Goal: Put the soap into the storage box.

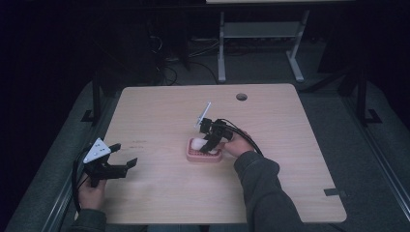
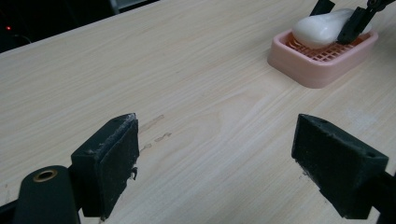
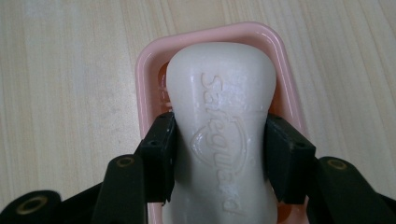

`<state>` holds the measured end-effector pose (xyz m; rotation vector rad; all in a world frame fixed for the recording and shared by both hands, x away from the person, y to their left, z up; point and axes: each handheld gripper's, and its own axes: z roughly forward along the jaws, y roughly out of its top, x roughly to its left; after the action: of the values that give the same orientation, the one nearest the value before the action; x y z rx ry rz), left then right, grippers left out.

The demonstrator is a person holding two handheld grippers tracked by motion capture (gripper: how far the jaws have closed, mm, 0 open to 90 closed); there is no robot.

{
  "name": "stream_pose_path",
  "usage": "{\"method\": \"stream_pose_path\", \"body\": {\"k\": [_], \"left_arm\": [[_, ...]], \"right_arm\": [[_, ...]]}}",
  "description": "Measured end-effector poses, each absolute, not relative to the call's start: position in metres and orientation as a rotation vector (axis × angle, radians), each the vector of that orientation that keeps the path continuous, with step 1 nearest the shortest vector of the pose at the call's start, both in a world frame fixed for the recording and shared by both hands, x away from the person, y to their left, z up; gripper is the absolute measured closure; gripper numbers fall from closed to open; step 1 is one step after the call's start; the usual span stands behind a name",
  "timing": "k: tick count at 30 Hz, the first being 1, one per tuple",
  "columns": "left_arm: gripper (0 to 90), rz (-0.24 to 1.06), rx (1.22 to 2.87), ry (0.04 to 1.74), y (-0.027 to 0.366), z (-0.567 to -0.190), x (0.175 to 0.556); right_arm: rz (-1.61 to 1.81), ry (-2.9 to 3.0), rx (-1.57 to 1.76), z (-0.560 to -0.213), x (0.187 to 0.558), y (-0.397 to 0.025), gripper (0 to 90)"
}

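Your left gripper [image 1: 118,162] hangs spread over the bare near-left table [image 1: 159,111], nothing around it. Right of it, mid-table, your right gripper [image 3: 219,154] pinches the white soap bar [image 3: 224,121] in the pink dish [image 3: 149,65]; its own view reads the embossed "Safeguard".

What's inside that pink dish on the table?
A white soap bar lies in the pink dish, clamped at its sides by the right gripper. A slatted grid shows beside the bar; most of the dish floor is covered by it.
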<state>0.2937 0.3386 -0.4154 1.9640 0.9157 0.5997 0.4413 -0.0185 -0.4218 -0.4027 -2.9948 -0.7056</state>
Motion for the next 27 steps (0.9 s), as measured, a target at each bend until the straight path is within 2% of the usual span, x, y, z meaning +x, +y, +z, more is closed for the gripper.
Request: {"method": "stream_pose_path", "body": {"k": [27], "left_arm": [[14.5, 0.6, 1.964, 0.915, 0.3385, -0.4155, 0.2938]], "right_arm": [[-0.699, -2.98, -0.413, -0.4256, 0.4416, -0.0191, 48.1]]}}
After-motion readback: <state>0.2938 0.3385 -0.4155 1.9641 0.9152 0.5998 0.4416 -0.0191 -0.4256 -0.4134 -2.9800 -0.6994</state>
